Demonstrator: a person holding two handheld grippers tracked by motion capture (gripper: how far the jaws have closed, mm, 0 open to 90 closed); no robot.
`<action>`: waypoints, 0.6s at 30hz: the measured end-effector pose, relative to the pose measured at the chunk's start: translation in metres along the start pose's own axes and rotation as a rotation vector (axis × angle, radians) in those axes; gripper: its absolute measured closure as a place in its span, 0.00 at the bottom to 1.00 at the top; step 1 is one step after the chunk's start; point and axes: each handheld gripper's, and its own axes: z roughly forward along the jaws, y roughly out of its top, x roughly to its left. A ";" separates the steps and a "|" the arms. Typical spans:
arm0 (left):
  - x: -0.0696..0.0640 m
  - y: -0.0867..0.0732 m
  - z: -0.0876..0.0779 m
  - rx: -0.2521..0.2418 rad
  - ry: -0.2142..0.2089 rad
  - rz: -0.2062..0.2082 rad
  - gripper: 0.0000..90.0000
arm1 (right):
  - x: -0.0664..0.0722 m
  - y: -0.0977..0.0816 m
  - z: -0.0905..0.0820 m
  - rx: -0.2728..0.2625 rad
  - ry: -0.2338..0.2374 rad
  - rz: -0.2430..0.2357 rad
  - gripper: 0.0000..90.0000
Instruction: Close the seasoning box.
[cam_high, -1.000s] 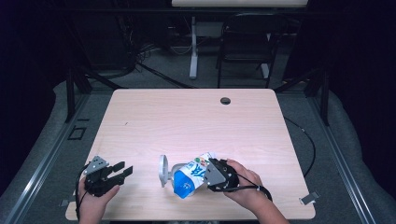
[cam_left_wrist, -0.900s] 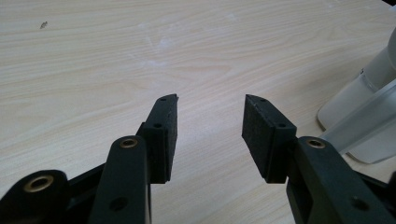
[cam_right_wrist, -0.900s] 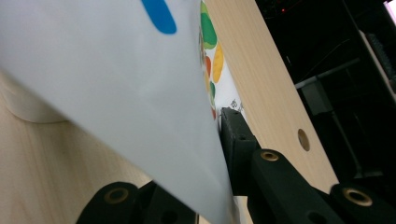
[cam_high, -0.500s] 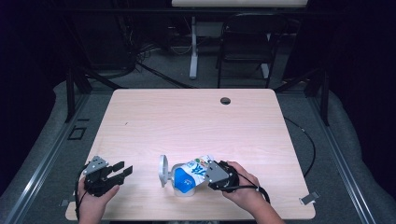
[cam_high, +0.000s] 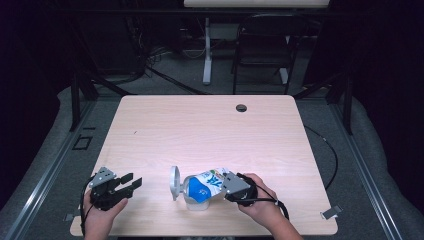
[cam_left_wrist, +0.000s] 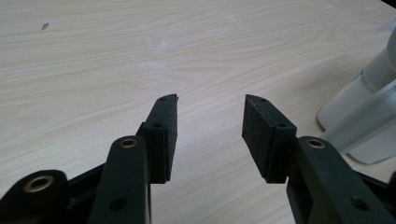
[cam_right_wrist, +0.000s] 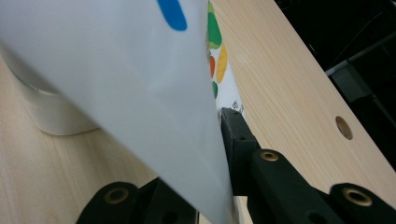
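A white pouch with blue and green print lies tilted, its lower end over a small white container whose round lid stands flipped up on the left. My right gripper is shut on the pouch's upper right end. In the right gripper view the pouch runs between the jaws of the right gripper and hides one jaw, with the container behind it. My left gripper rests near the table's front left, open and holding nothing. In the left gripper view the left gripper faces bare wood, with the container at the right edge.
The light wooden table has a round cable hole near its far edge. A small metal clip sits at the front right corner. A folding chair and a desk leg stand on the dark floor beyond.
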 end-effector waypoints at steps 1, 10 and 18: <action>0.000 0.000 0.000 0.000 0.000 0.001 0.62 | -0.001 0.000 0.000 -0.003 0.005 0.014 0.94; 0.000 0.000 0.000 -0.001 0.000 0.002 0.62 | -0.003 0.000 -0.003 -0.047 0.049 0.096 0.94; 0.000 0.000 0.000 -0.001 -0.002 -0.001 0.62 | -0.008 0.002 -0.006 -0.083 0.080 0.166 0.94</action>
